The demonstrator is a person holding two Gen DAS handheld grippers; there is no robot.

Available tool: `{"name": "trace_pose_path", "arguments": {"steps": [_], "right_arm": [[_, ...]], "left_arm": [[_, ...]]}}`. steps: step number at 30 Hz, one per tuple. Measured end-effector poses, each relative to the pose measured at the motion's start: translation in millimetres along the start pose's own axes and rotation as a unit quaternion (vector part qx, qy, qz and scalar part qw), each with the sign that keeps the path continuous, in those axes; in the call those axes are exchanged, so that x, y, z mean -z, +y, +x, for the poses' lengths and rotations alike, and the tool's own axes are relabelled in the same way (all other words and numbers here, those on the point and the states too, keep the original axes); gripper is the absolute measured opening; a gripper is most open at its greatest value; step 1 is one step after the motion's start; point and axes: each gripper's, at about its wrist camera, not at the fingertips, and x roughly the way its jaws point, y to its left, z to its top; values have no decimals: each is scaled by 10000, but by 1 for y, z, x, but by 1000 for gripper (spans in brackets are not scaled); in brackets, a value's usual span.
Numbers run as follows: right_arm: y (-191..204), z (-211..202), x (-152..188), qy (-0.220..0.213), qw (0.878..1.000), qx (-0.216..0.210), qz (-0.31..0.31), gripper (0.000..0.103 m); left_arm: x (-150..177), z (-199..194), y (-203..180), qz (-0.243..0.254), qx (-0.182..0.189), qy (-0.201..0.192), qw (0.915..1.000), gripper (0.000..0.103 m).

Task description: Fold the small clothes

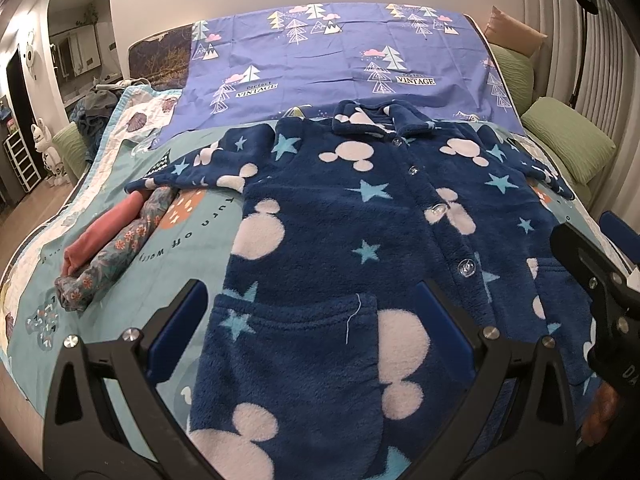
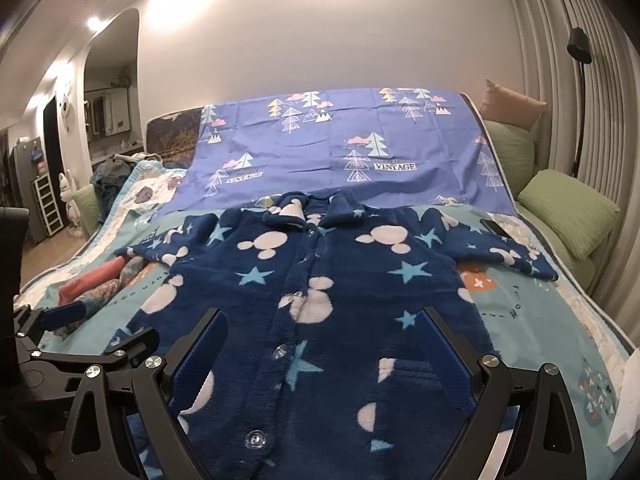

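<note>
A navy fleece pyjama top (image 1: 352, 216) with white mouse heads and blue stars lies spread flat on the bed, collar far, sleeves out to both sides, buttons closed; it also shows in the right wrist view (image 2: 320, 288). My left gripper (image 1: 312, 300) is open, hovering over the top's lower left part near its pocket. My right gripper (image 2: 324, 320) is open over the lower right part; it shows at the right edge of the left wrist view (image 1: 592, 264). Neither holds anything.
Two folded garments, pink (image 1: 108, 228) and floral (image 1: 120, 248), lie left of the top on the teal bedcover (image 1: 192, 236). A purple sheet (image 1: 328, 56) covers the far bed. Green cushions (image 1: 568, 140) sit right. A clothes pile (image 1: 96, 108) lies far left.
</note>
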Motion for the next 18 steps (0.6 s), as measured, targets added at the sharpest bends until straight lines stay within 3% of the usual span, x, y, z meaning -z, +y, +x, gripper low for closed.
{"name": "trace_pose_path", "arguments": {"steps": [18], "right_arm": [[0, 8, -3, 171, 9998, 79, 108, 96]], "left_arm": [[5, 4, 7, -84, 70, 48, 9999, 102]]}}
